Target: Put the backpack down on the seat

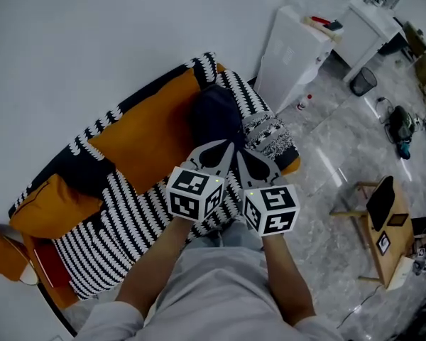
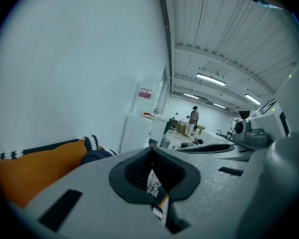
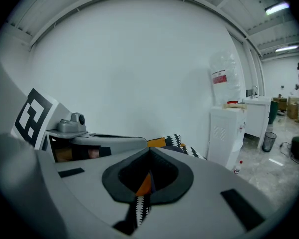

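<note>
A dark navy backpack (image 1: 216, 114) rests on the right end of a sofa (image 1: 128, 222) with orange cushions and black-and-white striped fabric. It leans against the orange backrest beside the patterned armrest. My left gripper (image 1: 226, 148) and right gripper (image 1: 243, 153) hover side by side just in front of the backpack, apart from it. Both are shut with nothing between the jaws. The left gripper view shows its jaws (image 2: 151, 152) closed, with the backpack (image 2: 96, 156) low at left. In the right gripper view the jaws (image 3: 149, 154) are closed too, the sofa showing through the slit.
A white water dispenser (image 1: 291, 55) stands right of the sofa, a small bottle (image 1: 303, 104) at its foot. A wooden stool (image 1: 380, 226) stands on the tiled floor at right, a waste bin (image 1: 363, 82) farther back. An orange pillow (image 1: 50, 203) lies on the sofa's left end.
</note>
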Demonstrator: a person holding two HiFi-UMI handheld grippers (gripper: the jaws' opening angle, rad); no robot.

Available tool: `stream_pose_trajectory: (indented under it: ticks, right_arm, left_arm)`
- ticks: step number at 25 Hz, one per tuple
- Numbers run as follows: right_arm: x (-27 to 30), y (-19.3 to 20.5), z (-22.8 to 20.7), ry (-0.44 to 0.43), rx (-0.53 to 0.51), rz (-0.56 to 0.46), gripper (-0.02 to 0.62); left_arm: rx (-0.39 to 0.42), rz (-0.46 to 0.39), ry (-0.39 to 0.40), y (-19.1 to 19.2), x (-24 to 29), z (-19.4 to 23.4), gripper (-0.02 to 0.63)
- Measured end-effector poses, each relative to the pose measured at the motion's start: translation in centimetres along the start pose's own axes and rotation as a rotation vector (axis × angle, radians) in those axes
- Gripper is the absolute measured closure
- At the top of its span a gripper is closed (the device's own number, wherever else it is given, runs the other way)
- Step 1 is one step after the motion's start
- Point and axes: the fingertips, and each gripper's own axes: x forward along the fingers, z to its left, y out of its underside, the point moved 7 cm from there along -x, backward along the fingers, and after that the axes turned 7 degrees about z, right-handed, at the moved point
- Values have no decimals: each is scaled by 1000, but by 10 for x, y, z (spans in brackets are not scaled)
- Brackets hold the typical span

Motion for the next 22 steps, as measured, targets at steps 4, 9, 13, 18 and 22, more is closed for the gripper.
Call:
stream_pose_trajectory:
  ticks: [4, 9, 13, 18, 22]
  right_arm:
    - [-6, 1, 2, 6, -4, -8, 594]
    - [-8, 2, 7, 8, -17, -12, 594]
    - [-9, 1, 8, 8, -19, -17, 594]
    - [-11, 2, 12, 8, -24, -24, 594]
    - [-12, 3, 9, 11, -21, -21, 594]
  left_arm:
    - [3, 8, -3, 4, -4, -4, 600]
    - [13, 12, 0, 6, -6, -5, 601]
    - [14, 12, -1, 8, -7, -7, 601]
    - [1, 20, -4, 14, -10, -6, 601]
    - [-3, 24, -6, 16, -9, -7, 601]
